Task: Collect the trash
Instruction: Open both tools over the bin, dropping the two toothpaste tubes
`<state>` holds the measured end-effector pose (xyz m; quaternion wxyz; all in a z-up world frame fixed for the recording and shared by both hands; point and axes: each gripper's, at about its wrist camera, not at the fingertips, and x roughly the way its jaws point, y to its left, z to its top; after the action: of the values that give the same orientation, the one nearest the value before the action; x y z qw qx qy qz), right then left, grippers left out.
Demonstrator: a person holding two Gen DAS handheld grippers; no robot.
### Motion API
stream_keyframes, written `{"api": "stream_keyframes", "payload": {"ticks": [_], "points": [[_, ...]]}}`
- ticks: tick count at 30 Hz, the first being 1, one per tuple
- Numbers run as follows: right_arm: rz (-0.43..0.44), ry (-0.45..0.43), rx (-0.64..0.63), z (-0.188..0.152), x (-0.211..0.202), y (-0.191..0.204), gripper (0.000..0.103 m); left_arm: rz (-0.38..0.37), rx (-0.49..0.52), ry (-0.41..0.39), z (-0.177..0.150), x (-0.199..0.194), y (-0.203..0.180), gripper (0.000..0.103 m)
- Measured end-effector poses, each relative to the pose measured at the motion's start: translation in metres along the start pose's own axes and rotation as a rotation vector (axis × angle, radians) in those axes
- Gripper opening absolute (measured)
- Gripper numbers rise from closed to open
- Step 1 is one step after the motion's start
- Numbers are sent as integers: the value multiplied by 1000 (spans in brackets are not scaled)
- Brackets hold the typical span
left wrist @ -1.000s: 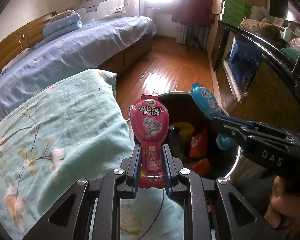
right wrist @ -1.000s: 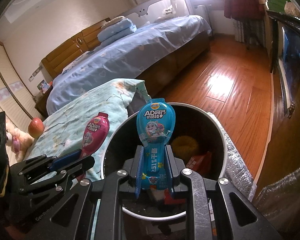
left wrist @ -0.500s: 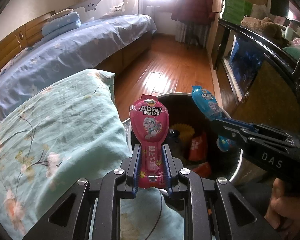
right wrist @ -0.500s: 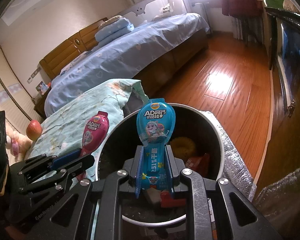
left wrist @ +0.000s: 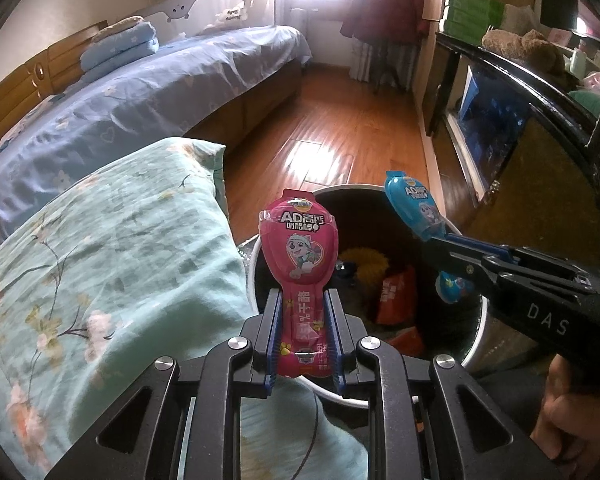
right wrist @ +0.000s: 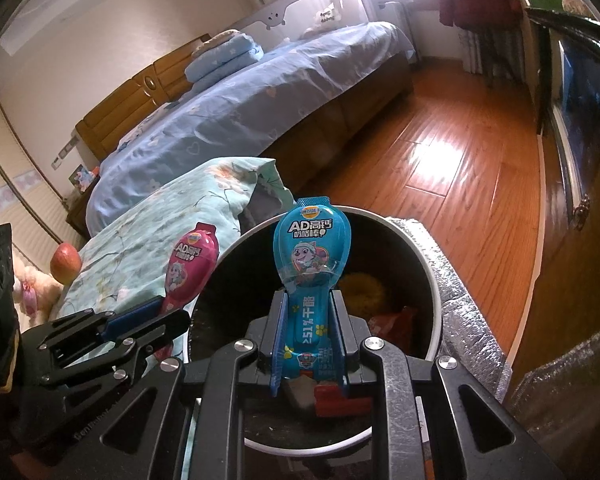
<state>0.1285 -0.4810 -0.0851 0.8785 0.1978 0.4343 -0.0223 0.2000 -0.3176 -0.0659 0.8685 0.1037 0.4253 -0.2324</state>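
My left gripper is shut on a pink snack wrapper and holds it upright at the left rim of a round trash bin. My right gripper is shut on a blue snack wrapper and holds it upright over the bin's opening. The bin is dark inside and holds a yellow item and orange-red wrappers. The right gripper with the blue wrapper shows at the right of the left wrist view; the left gripper with the pink wrapper shows at the left of the right wrist view.
A teal floral quilt lies left of the bin, with an apple on it. A bed with blue sheets stands behind. Wooden floor runs ahead. A dark cabinet lines the right side. Silver foil wraps beside the bin.
Both grippers have shifted a little toward the bin with their wrappers still held. The left gripper has moved slightly right, off the quilt edge.
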Motion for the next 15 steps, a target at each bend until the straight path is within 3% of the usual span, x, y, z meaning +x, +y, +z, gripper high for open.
{"api": "stream_keyframes", "payload": {"ticks": [15], "points": [[5, 14, 19, 1, 2, -3, 23, -15, -3, 4, 3, 1, -1, 21]]}}
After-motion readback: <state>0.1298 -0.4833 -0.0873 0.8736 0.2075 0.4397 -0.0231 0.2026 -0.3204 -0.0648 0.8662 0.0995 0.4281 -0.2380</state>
